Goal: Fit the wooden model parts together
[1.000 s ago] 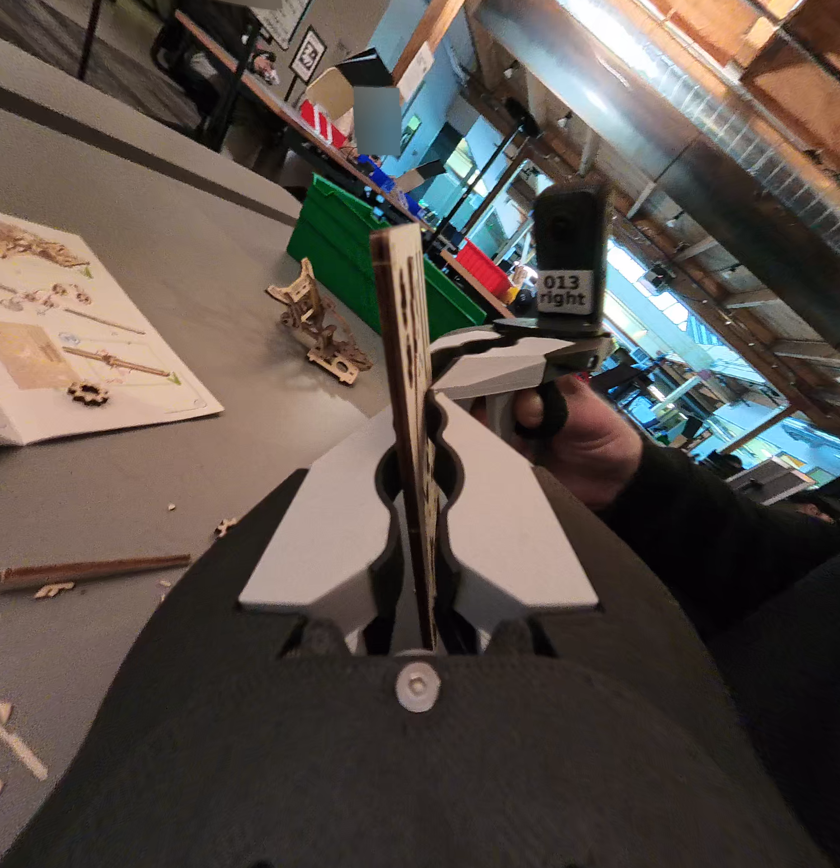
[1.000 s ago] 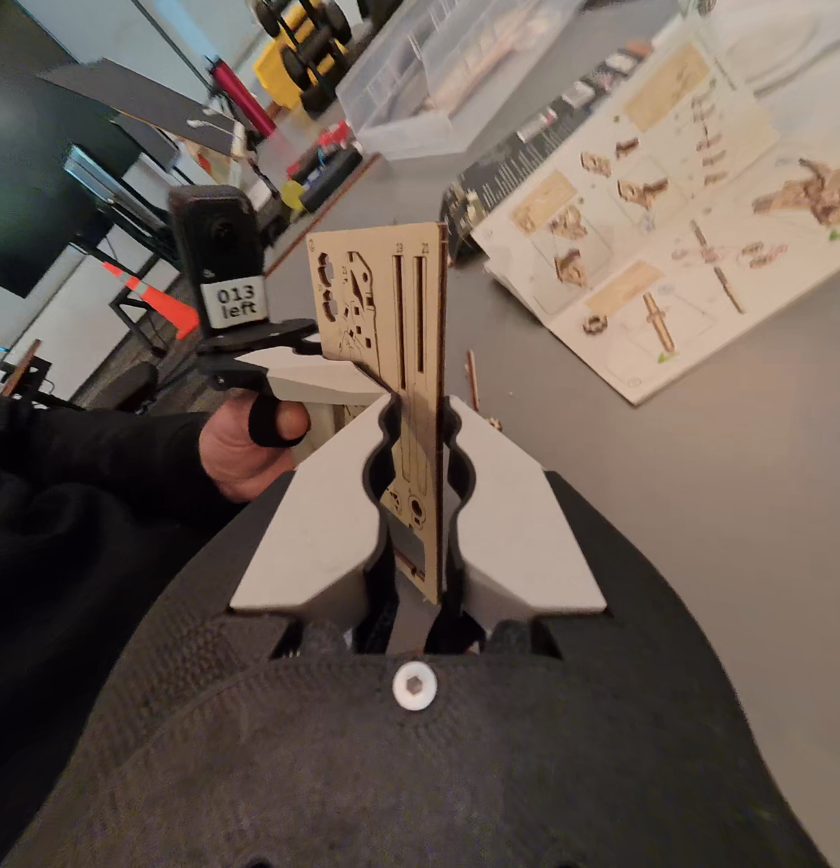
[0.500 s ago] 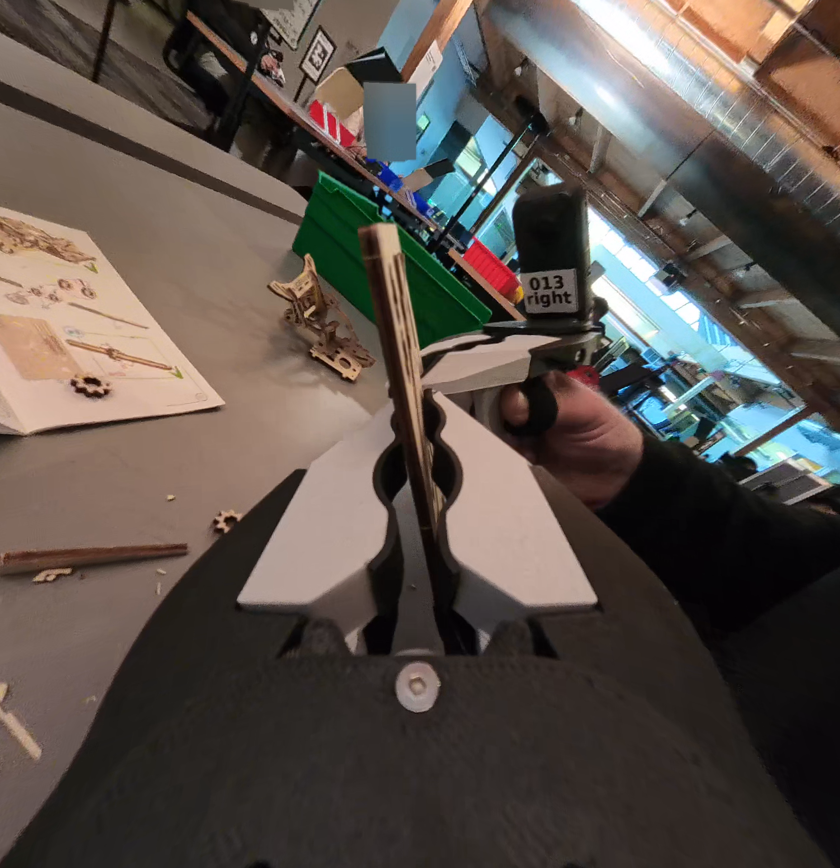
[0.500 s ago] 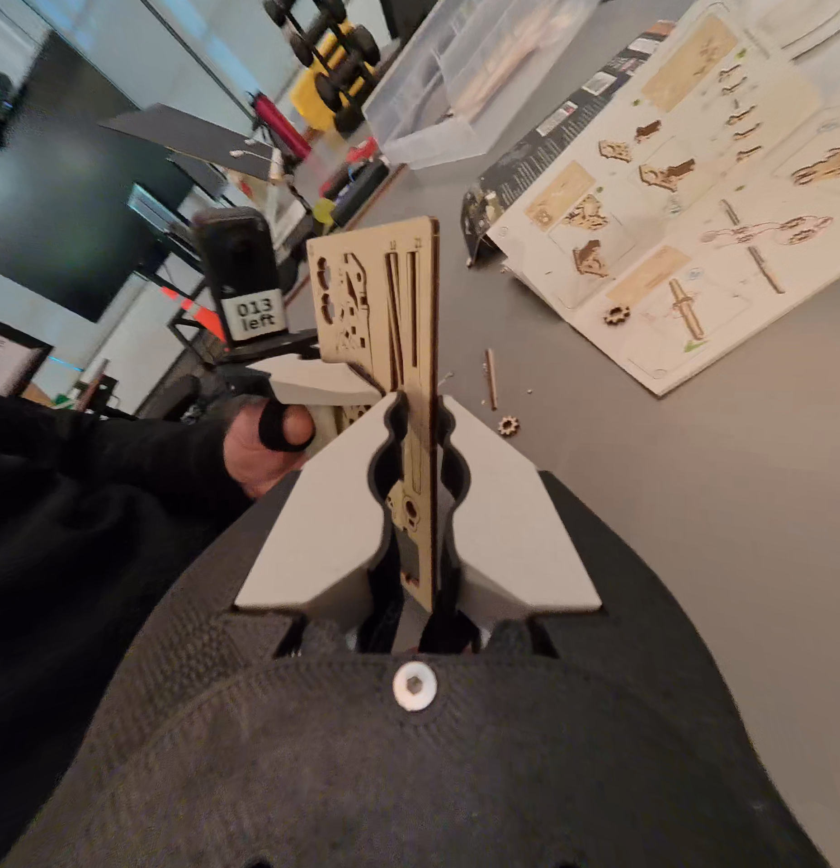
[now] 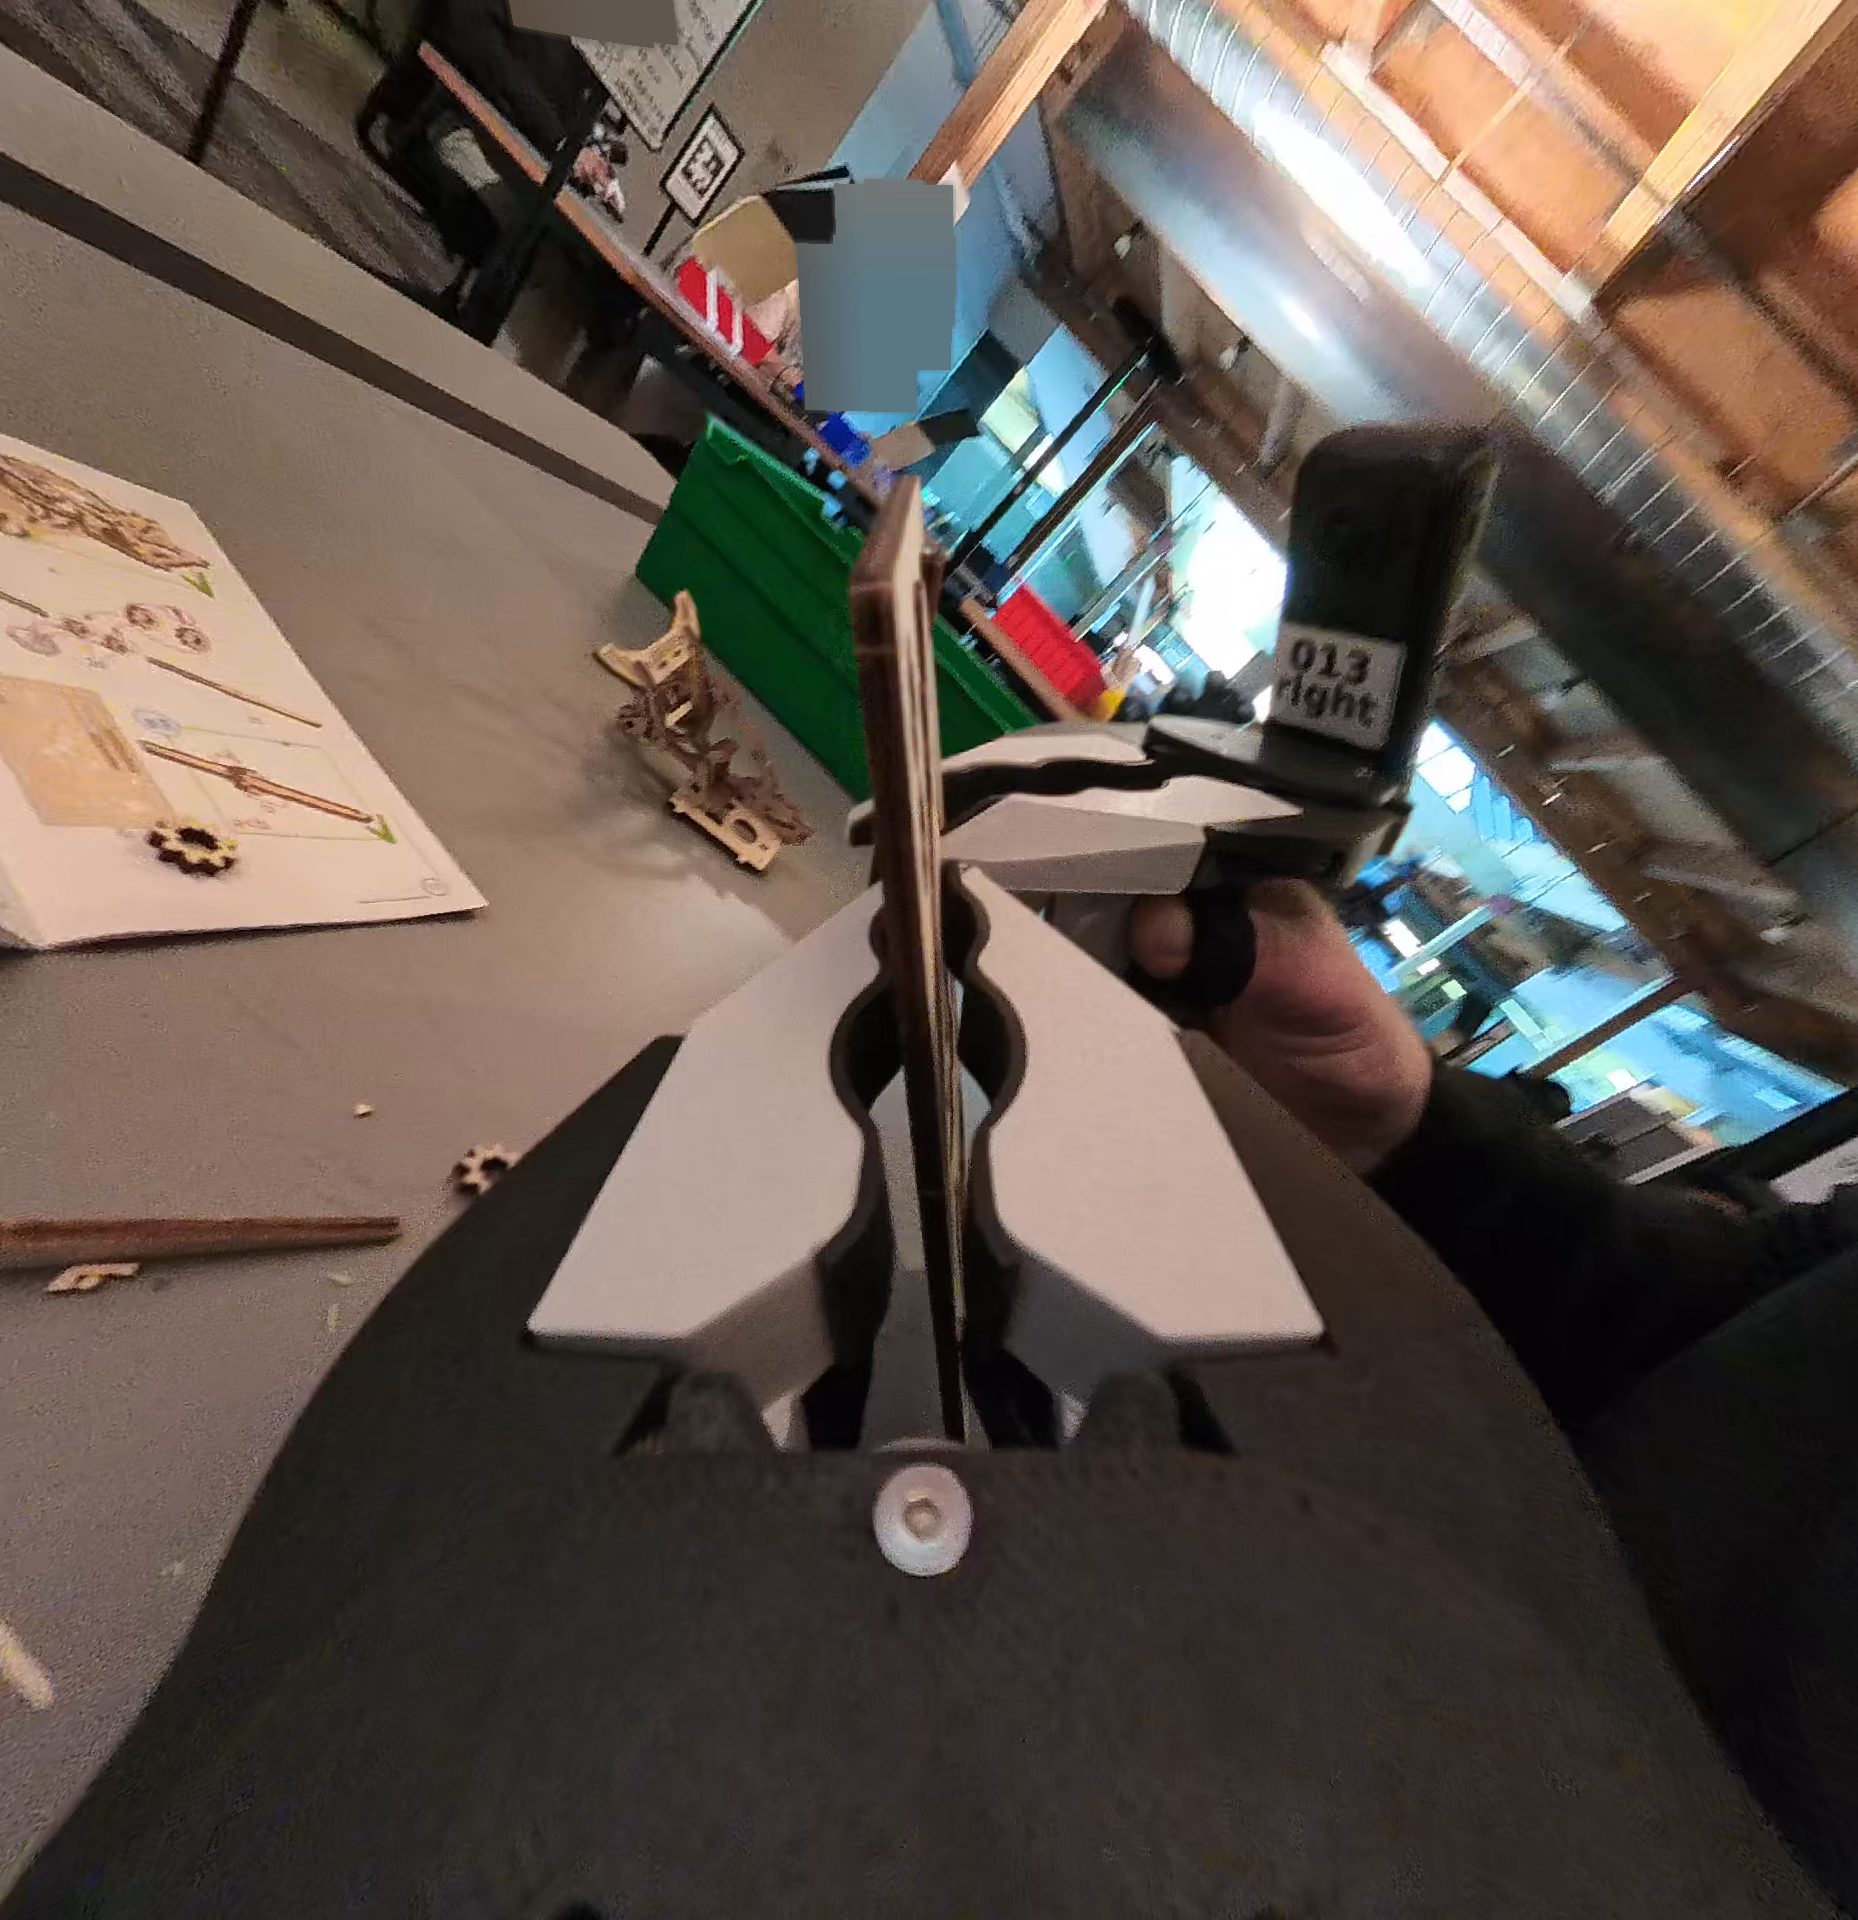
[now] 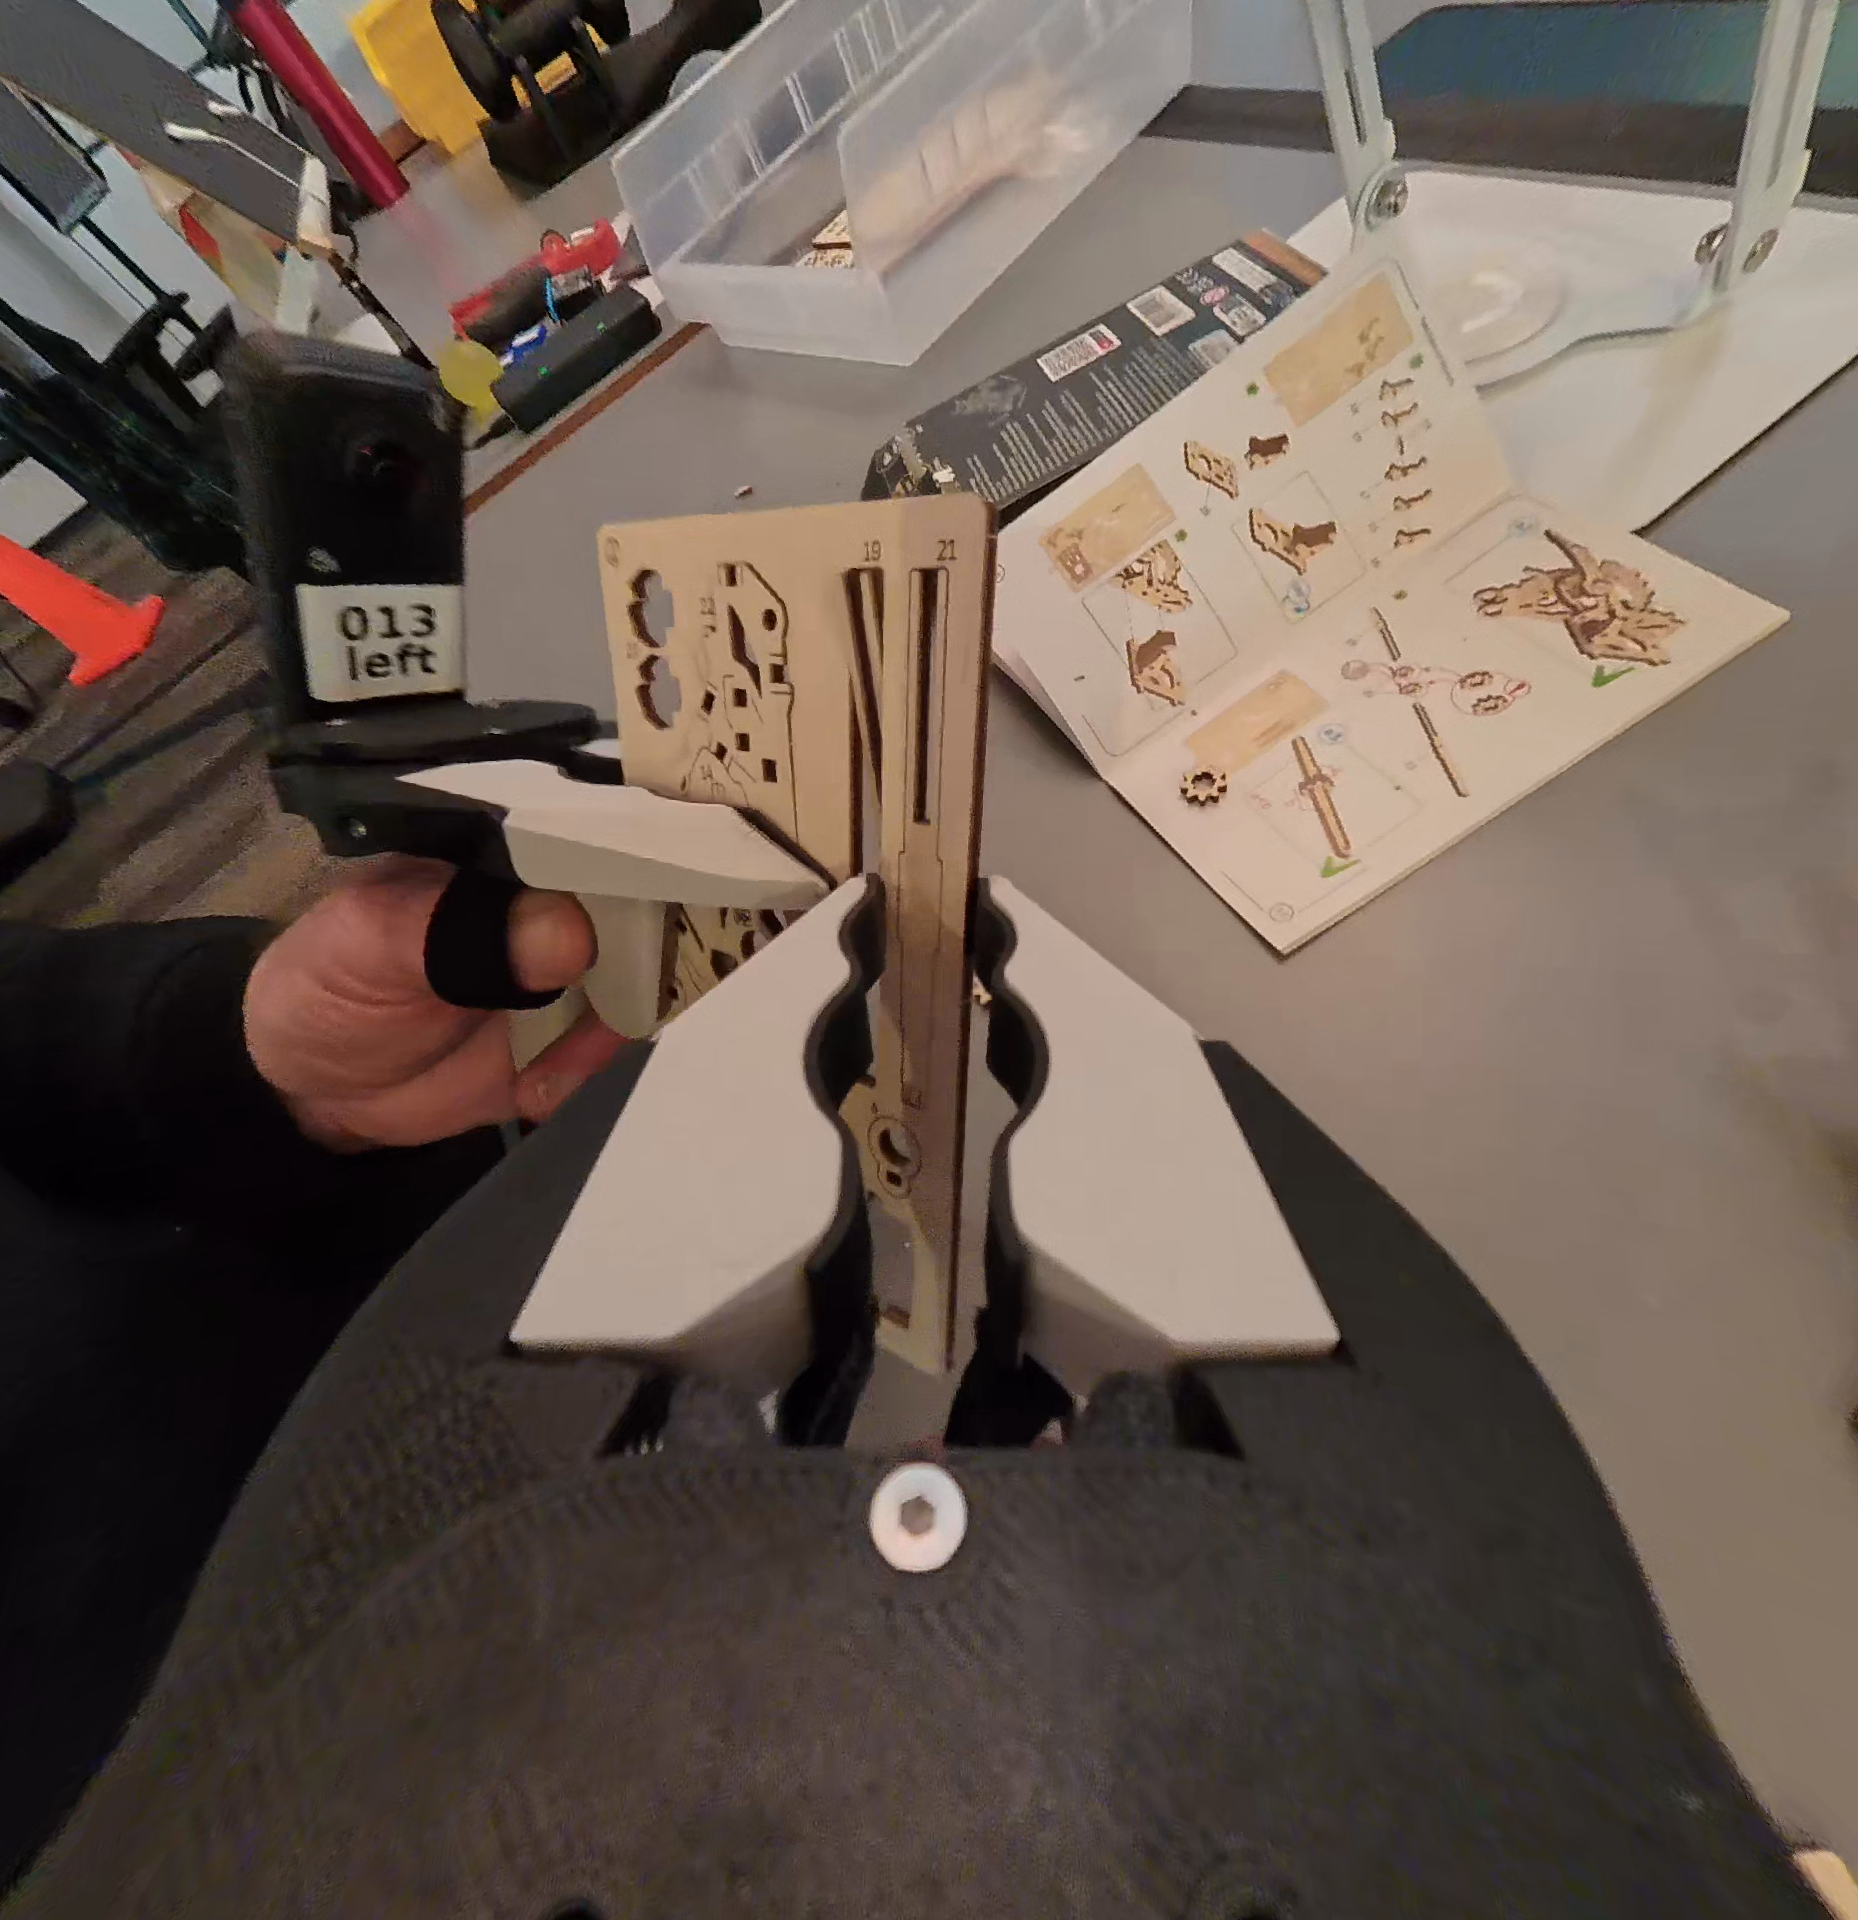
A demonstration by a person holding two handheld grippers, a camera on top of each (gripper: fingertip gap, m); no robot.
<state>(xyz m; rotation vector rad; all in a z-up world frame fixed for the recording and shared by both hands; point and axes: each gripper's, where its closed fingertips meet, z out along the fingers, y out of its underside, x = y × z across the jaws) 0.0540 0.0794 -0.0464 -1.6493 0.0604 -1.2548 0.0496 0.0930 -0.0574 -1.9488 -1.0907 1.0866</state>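
A thin laser-cut wooden parts sheet (image 6: 790,644) with several cut-out holes is held upright above the grey table (image 6: 1527,1091). My right gripper (image 6: 925,894) is shut on the sheet's right edge strip. My left gripper (image 6: 800,894) comes in from the left and is shut on the same sheet lower down. In the left wrist view the sheet (image 5: 899,665) shows edge-on between the fingers of my left gripper (image 5: 920,904). My right gripper (image 5: 904,805) clamps it crosswise from the right. A hand holds each gripper.
An open instruction booklet (image 6: 1372,665) with a small wooden gear (image 6: 1203,790) on it lies on the table. A partly built wooden model (image 5: 696,748), a wooden stick (image 5: 177,1236), a loose gear (image 5: 483,1164) and a green bin (image 5: 779,592) lie left. A clear plastic box (image 6: 883,177) stands behind. Less than 4 cm separates the two grippers' tips. Both grippers' tips are roughly 12 cm from the wooden stick (image 5: 177,1236).
Both grippers stay shut on the sheet. The two have swung together, so the sheet stands straighter in the left view and more of the table and booklet shows in the right view.
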